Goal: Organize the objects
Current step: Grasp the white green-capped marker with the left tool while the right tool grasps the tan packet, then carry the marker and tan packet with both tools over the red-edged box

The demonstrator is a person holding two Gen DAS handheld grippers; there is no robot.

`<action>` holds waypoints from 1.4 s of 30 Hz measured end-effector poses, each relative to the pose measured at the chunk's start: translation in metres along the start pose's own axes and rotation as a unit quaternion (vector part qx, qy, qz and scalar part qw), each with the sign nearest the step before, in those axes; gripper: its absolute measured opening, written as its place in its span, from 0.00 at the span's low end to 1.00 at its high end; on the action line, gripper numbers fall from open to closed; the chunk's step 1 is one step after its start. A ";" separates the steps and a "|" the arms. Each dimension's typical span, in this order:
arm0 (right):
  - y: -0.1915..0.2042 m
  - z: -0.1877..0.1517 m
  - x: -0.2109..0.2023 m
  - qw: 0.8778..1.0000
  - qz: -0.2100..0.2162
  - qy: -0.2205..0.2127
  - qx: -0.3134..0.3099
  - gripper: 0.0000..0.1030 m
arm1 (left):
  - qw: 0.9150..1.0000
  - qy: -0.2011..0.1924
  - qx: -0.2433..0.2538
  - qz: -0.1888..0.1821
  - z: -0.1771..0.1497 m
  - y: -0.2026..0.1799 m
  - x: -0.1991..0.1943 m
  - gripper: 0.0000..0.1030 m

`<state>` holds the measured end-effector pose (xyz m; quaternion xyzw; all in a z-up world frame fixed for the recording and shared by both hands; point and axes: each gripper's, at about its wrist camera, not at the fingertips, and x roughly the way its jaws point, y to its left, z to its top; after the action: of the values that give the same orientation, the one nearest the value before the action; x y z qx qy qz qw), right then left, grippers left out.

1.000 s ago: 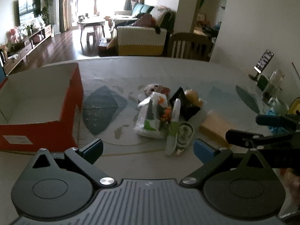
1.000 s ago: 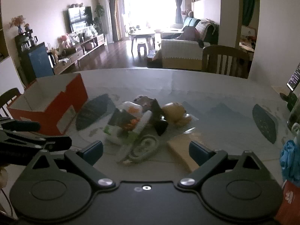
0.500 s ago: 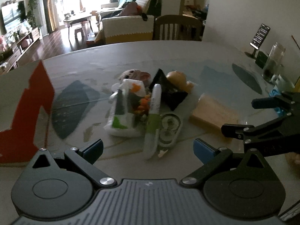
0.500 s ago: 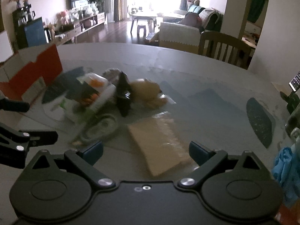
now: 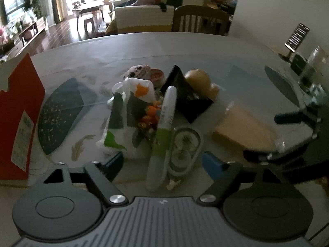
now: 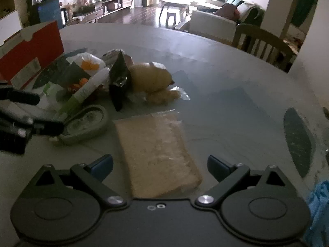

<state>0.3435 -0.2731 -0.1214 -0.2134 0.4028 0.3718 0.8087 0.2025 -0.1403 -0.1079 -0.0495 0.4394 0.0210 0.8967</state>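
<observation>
A heap of objects lies mid-table: a white and green tube (image 5: 164,123), an oval grey case (image 5: 184,146), a white printed bag (image 5: 127,119), a black pouch (image 5: 185,100) and a yellow plush toy (image 6: 152,78). My left gripper (image 5: 162,163) is open, with the near ends of the tube and case between its blue fingertips. A tan wrapped block (image 6: 158,152) lies apart on the right. My right gripper (image 6: 160,165) is open and straddles the block's near end. The red cardboard box (image 5: 18,111) stands at the left.
A glass jar (image 5: 312,65) and a phone on a stand (image 5: 296,39) sit at the table's far right. Blue cloth (image 6: 318,203) lies beside my right gripper. A wooden chair (image 6: 261,39) stands behind the table.
Both grippers moved forward and lower toward the table. The left one closed in on the tube and case; the right one swung right over the tan block. The box slid out of view leftward.
</observation>
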 end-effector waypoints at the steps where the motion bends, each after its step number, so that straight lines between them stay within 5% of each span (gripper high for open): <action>1: -0.001 0.000 0.002 1.000 0.004 0.002 -0.003 0.95 | 1.000 -0.001 0.000 0.001 0.003 0.000 0.001 0.70; 22: -0.010 0.001 0.028 0.999 0.026 0.028 0.002 0.94 | 0.999 0.035 0.009 0.008 0.021 0.006 0.038 0.29; 28: -0.007 0.002 0.023 0.999 0.022 0.022 0.009 0.81 | 0.999 0.034 0.014 0.008 0.018 0.004 0.033 0.16; 42: 0.009 0.000 -0.010 0.998 0.044 0.011 0.046 0.75 | 0.999 0.003 -0.034 -0.021 0.000 0.020 -0.014 0.16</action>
<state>0.3323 -0.2715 -0.1143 -0.1619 0.4379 0.3856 0.7958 0.1921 -0.1201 -0.0986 -0.0892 0.4398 0.0171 0.8935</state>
